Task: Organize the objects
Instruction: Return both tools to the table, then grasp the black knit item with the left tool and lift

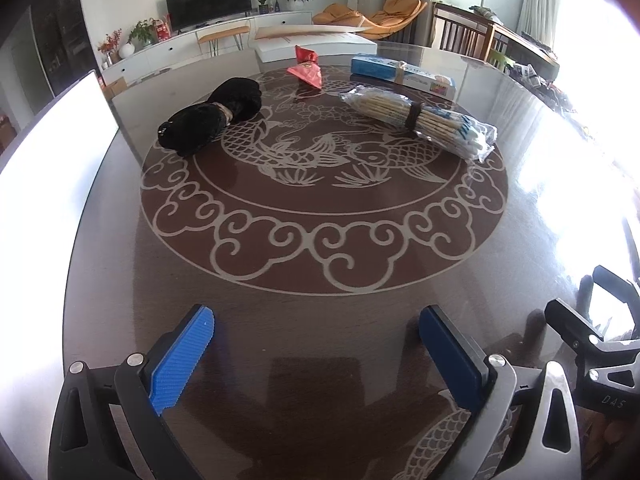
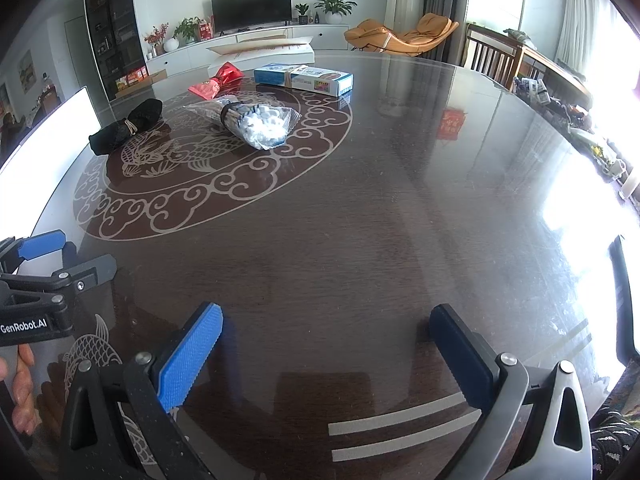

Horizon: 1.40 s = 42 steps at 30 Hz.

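Left claw (image 1: 316, 350) and right claw (image 2: 326, 354) both stand wide and empty above the worktop (image 2: 400, 220); nothing is gripped. Risk: the glossy bag of cotton swabs (image 1: 420, 120) may slip or crush under the pads; the bundle lies well ahead.

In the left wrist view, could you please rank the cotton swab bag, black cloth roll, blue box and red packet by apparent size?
1. Clear plastic bag of cotton swabs
2. Black rolled cloth bundle and long blue cardboard box: too alike, and the box lies farther
3. Small red foil packet
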Available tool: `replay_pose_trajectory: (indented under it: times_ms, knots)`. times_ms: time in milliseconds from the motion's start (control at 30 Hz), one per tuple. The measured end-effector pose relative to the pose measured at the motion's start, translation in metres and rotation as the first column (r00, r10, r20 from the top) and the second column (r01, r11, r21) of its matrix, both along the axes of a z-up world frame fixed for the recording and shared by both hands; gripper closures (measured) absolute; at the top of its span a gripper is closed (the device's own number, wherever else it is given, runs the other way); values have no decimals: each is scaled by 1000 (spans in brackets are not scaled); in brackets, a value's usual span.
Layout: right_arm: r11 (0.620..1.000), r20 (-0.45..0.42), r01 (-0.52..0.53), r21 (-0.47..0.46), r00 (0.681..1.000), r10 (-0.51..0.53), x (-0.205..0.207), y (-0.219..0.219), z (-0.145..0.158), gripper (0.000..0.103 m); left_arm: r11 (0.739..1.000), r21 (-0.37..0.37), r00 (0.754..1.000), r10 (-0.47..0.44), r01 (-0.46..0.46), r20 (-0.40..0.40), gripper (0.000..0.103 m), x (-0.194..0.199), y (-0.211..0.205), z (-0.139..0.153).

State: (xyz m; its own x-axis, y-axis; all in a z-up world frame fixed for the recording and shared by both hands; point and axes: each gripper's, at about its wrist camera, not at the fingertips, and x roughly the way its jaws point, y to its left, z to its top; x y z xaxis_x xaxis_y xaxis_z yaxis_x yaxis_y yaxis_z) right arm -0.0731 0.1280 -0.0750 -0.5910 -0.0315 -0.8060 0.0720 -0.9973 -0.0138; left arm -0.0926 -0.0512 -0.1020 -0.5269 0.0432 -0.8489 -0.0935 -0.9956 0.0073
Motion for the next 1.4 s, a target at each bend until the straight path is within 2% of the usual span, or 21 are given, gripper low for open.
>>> replay_pose_trajectory:
  times_ms: [133,667,967,1267,1400]
  knots:
    - [1000,0,0,0,1000,0,0,0,0,0,1000,-1,1000,31,-31,1,0,-4,-13,0]
    - [1000,-1,-1,0,1000,1,0,0,0,0,999,0,999,32,-32,-20,0,-4,-14,-1]
    - [1000,-1,-2,0,1000,2,0,0,0,0,1000,0,999,20,-20,27,0,-13,-15,-1]
    - [1000,-2,-2,0,1000,2,-1,0,-1,0,999,-1,995,53,-53,86,0,-37,-26,0]
    - [1000,-2,-2,1,1000,2,-1,0,-1,0,989,81,987,116,-125,107,0,-54,-46,4]
